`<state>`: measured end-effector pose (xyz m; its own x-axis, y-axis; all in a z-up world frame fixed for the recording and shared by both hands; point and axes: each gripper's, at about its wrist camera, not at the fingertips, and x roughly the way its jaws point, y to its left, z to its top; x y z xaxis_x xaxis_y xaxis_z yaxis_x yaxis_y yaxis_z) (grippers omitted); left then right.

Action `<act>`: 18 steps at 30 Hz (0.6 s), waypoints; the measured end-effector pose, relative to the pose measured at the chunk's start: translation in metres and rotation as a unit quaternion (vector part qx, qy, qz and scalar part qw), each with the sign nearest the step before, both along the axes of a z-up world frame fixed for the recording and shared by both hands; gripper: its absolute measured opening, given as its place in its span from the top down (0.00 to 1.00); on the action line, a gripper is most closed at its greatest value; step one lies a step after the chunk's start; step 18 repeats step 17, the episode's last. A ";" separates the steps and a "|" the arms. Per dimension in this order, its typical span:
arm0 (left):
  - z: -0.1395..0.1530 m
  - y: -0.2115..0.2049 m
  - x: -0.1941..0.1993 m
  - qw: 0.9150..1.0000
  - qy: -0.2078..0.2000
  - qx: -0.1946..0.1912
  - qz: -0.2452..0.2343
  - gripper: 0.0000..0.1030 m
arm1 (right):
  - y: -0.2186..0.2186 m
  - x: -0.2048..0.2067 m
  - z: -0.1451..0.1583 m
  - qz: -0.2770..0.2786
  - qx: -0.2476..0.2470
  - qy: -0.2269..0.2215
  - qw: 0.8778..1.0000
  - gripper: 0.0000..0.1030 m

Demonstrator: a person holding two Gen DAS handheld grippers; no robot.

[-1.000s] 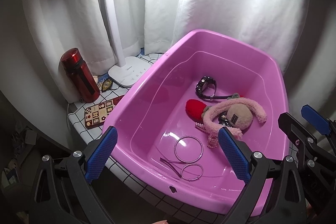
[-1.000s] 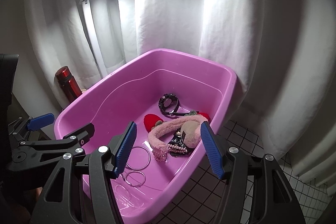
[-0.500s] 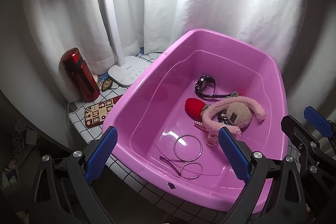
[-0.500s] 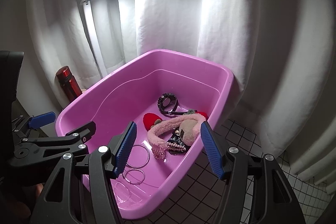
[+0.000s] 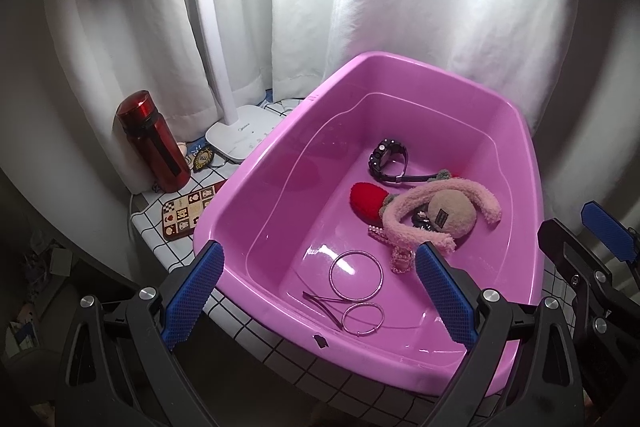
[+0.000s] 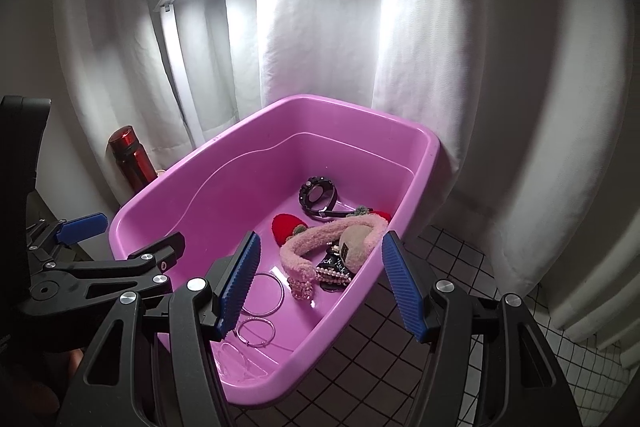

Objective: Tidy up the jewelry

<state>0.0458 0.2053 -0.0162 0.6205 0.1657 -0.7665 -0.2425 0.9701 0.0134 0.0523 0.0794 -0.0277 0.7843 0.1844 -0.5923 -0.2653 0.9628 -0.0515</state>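
A pink plastic tub holds the jewelry. In it lie a black watch, a pink fuzzy headband, a red knitted piece, a beaded hair clip, a large silver hoop and a smaller one. My left gripper is open and empty above the tub's near rim. My right gripper is open and empty above the tub's near right side.
A red bottle, a white desk lamp and a patterned card stand left of the tub on a tiled surface. White curtains hang behind. Dark tiled floor lies to the right.
Both grippers have drawn back slightly from the tub; the items inside have not moved.
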 end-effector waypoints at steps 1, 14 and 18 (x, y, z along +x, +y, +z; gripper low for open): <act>0.000 0.000 -0.001 1.000 -0.001 0.000 -0.001 0.08 | -0.001 -0.001 0.000 0.000 0.000 0.000 1.000 0.41; 0.005 -0.006 -0.009 1.000 -0.002 -0.004 -0.001 0.08 | -0.010 -0.010 0.002 0.003 0.004 -0.002 1.000 0.41; 0.006 -0.007 -0.012 1.000 -0.002 -0.002 0.000 0.08 | -0.011 -0.011 0.003 0.004 0.005 -0.003 1.000 0.41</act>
